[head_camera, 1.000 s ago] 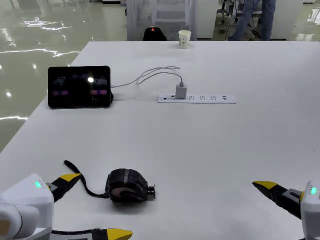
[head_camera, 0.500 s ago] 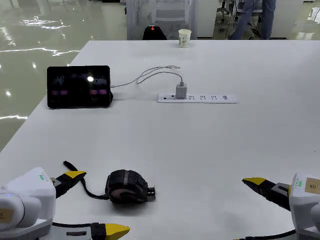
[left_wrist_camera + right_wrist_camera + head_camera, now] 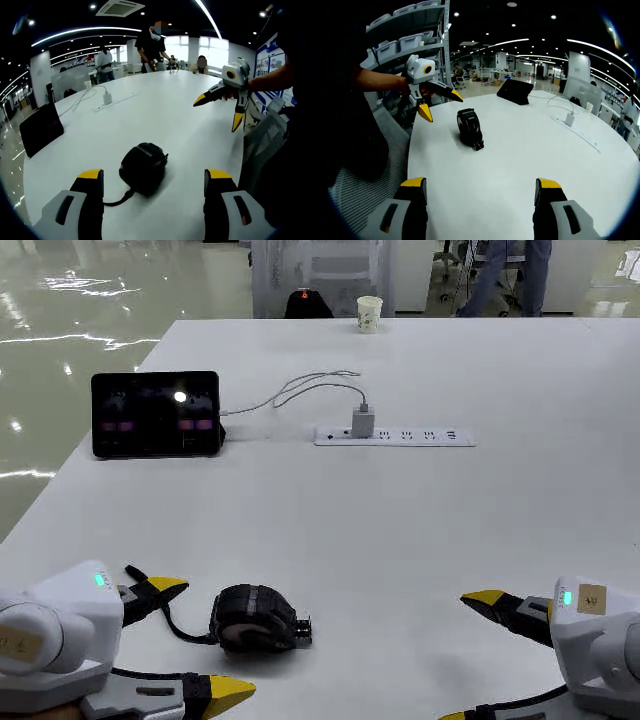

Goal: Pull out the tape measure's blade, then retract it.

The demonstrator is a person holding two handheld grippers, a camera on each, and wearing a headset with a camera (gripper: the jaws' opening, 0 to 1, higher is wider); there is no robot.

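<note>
A tape measure (image 3: 255, 618) is seen lying on its side on the white table (image 3: 400, 520), near the front edge and towards the left. Its black case is closed, and only the small hook (image 3: 303, 625) is seen at the end facing right; no blade is drawn out. A black strap (image 3: 170, 618) is trailed from the other end towards the left gripper (image 3: 205, 638).

The left gripper's fingers are spread wide and nothing is held between them. In the left gripper view the case is found in the gap between the two yellow tips, nearer the left one, with bare table showing on either side of it, so it is touched by neither. The strap is run close along the left finger; whether contact is made there cannot be told.

The right gripper (image 3: 465, 657) is held low over the table, well apart from the tape measure, on the side where the hook points. Its fingers are likewise spread wide and are empty. In the right gripper view the tape measure is seen far ahead of the tips, slightly left of centre.

Further back on the table a dark tablet (image 3: 157, 413), a power strip (image 3: 395, 437) with a charger (image 3: 361, 422) plugged in, and a paper cup (image 3: 369, 316) are set.
</note>
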